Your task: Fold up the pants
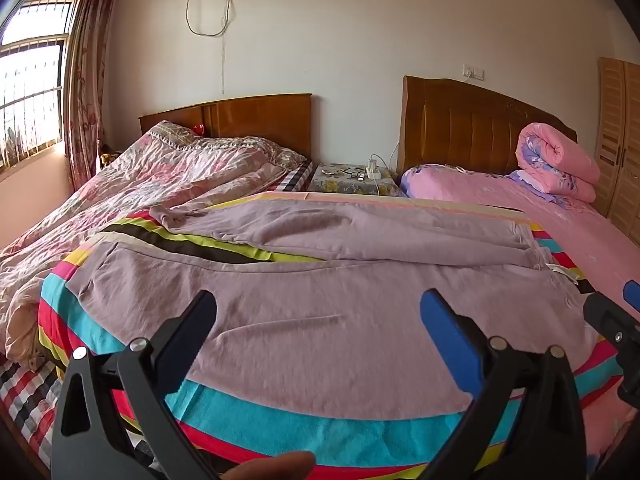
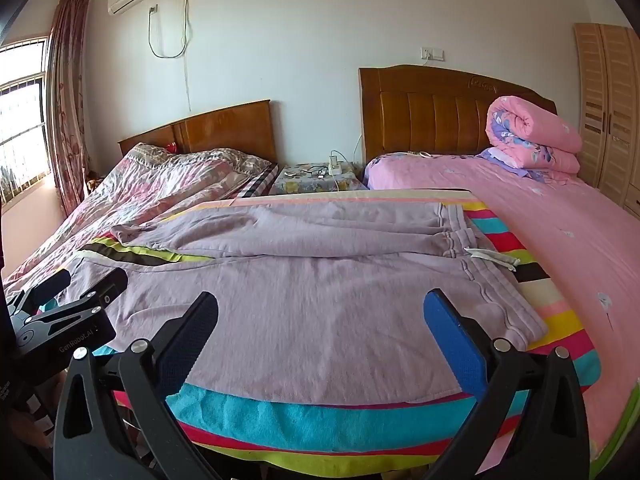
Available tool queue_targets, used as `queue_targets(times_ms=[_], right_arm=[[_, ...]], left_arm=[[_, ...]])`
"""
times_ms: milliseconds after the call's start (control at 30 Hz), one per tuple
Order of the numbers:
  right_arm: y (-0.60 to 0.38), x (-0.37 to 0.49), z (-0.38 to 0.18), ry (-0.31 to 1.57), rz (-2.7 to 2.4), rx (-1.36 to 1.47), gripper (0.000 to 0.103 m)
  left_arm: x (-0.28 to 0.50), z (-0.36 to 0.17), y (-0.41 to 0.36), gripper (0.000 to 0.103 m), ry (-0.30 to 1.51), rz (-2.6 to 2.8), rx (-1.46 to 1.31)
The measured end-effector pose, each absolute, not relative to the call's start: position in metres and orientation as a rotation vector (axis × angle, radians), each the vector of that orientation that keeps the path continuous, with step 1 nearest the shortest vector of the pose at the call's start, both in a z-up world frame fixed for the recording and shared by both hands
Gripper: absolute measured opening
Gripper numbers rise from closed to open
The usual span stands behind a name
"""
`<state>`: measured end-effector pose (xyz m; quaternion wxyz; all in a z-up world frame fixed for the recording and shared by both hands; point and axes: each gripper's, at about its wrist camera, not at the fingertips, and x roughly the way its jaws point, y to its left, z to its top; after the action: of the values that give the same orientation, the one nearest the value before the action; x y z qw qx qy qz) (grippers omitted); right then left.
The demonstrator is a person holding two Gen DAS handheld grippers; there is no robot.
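Observation:
Lilac pants [image 1: 320, 280] [image 2: 320, 276] lie spread flat on a striped towel [image 1: 280, 436] [image 2: 260, 420], waistband [image 2: 480, 264] to the right with a white label, both legs running left with a gap between them. My left gripper [image 1: 320, 312] hovers open over the near leg, nothing between its fingers. My right gripper [image 2: 322, 312] stands open above the hip part of the near leg, also with nothing in it. Each gripper shows at the edge of the other's view: the right gripper [image 1: 616, 320] and the left gripper [image 2: 68, 312].
The towel spans two beds: a floral quilt [image 1: 140, 184] on the left, a pink sheet [image 2: 540, 216] with a rolled pink duvet [image 2: 532, 136] on the right. A nightstand [image 2: 316, 180] with cables stands between the headboards. Wardrobe [image 2: 608, 112] far right, window [image 1: 28, 92] left.

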<state>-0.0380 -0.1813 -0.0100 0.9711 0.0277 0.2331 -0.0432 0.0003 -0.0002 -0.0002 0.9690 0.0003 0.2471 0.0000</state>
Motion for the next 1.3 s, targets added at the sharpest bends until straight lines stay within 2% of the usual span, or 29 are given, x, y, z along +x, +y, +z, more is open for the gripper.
queue_targets(times_ms=[1300], right_arm=[[-0.182,-0.038,-0.021,0.492,-0.137,0.032,0.099]], left_arm=[[0.005,-0.008,0.005,0.102,0.522,0.024,0.002]])
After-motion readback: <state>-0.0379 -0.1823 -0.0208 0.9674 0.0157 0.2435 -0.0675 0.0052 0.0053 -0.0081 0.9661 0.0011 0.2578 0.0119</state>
